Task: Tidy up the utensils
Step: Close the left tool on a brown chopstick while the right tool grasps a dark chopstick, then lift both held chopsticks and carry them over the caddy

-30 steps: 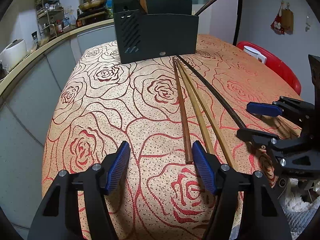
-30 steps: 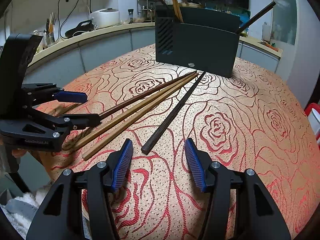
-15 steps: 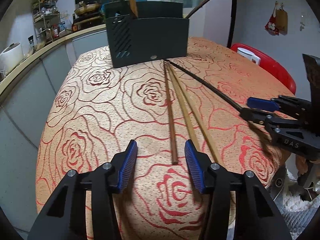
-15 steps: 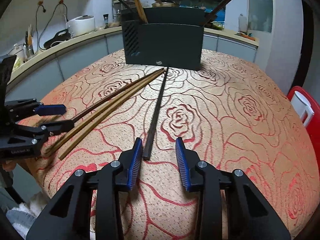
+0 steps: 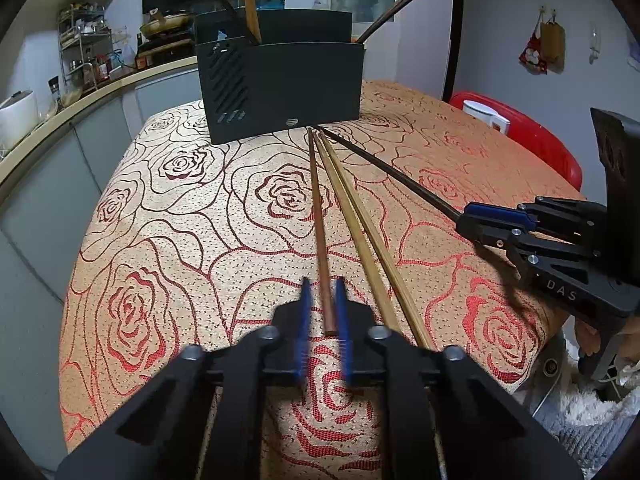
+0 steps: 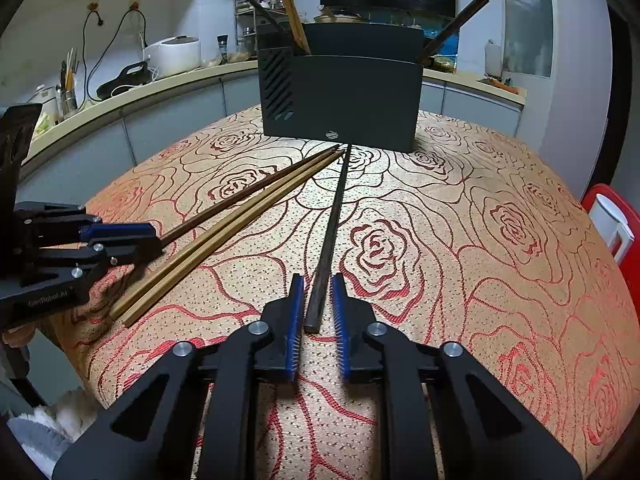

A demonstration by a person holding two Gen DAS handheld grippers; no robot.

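Note:
Several chopsticks lie fanned out on the rose-patterned tablecloth (image 5: 180,240), their tips meeting in front of a black utensil holder (image 5: 288,88) (image 6: 352,96) that has chopsticks standing in it. My left gripper (image 5: 322,292) (image 6: 148,240) is shut on the near end of the reddish-brown chopstick (image 5: 318,208) (image 6: 240,200). My right gripper (image 6: 314,284) (image 5: 466,216) straddles the near end of the black chopstick (image 6: 334,220) (image 5: 392,176). Its jaws are closing, and a thin gap still shows beside the stick. Two light bamboo chopsticks (image 5: 360,232) (image 6: 224,236) lie between the grippers.
A red stool (image 5: 532,140) carrying a white mug (image 5: 486,114) stands past the table's right edge. A curved kitchen counter (image 6: 160,84) with a rice cooker (image 6: 174,54) runs behind and to the left. The table's near edge drops off just under both grippers.
Both grippers have narrowed from wide open. The left one closed onto the brown chopstick's end. The right one drew in around the black chopstick's end and lined up with it.

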